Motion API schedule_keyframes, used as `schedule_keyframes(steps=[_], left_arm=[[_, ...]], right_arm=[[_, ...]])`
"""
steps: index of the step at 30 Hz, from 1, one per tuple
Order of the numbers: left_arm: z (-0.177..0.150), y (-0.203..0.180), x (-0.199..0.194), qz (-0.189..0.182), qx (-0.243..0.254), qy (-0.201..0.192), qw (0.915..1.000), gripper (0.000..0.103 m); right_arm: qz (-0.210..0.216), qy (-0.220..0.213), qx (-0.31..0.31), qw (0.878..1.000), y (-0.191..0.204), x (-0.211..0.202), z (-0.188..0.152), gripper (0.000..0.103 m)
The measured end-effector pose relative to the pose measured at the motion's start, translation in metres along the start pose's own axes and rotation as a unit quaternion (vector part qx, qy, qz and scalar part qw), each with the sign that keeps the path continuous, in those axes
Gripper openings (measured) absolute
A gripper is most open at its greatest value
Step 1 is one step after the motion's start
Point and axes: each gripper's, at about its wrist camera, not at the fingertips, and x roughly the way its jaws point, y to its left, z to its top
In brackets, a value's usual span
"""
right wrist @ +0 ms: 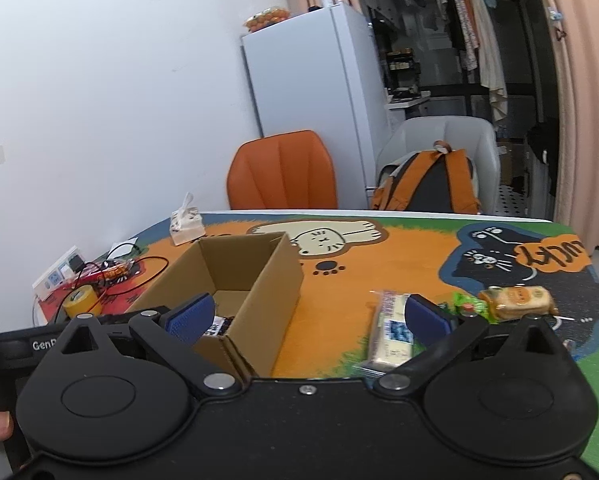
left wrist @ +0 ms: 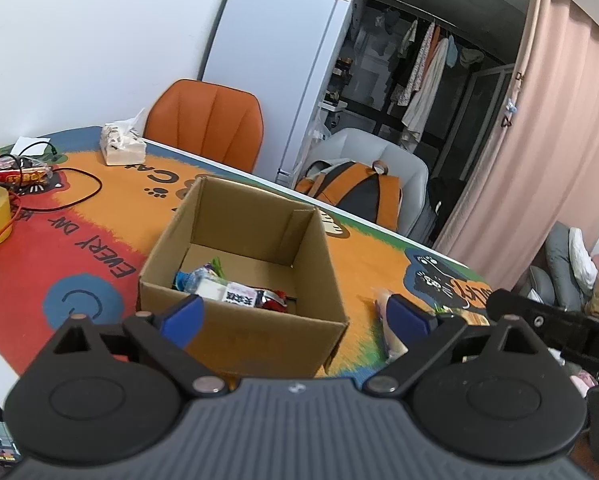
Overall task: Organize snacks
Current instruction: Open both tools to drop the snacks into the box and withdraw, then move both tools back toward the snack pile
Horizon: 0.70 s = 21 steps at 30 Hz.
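Here, three snacks are seen loose on the mat to the right of the box [right wrist: 235, 280]: a long pale wafer pack [right wrist: 389, 332] in clear film, a small green candy [right wrist: 469, 304] just beyond it, and a brown bun pack [right wrist: 517, 300] beside the candy, near the mat's right edge. Several more packets [left wrist: 235, 290] are already lying in the bottom of the box, bunched against its near wall.

The wafer pack is judged light and fairly stiff along its length, but brittle inside and slick in its film. It would best be taken across its narrow width near the middle, so that it neither tips nor slides out; a hard squeeze could crack the contents. The bun pack is judged soft and puffy, to be pinched gently across its sides. The candy is tiny and crinkly, probably easiest caught by its twisted wrapper end.

The right gripper [right wrist: 307, 312] is held above the mat between the box and the wafer pack, its blue pads spread wide with nothing between them; the right pad hangs over the pack's far end without pressing on it. The left gripper [left wrist: 295, 312] is likewise fully spread and empty, aimed over the box's near wall.

Farther out, a tissue pack [right wrist: 185, 226], a yellow tape roll [right wrist: 82, 300] and tangled cables [left wrist: 51, 184] are seen at the mat's left end, with an orange chair [right wrist: 283, 170] behind the table.
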Motion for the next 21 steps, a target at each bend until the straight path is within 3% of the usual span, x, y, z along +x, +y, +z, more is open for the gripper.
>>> schedule_keyframes(steps=[21], left_arm=[[-0.014,-0.053,0.008,-0.037,0.049,0.033,0.9975,0.098]], right_arm=[[-0.04,-0.003,0.023,0.999,-0.048,-0.033,-0.005,0.103]])
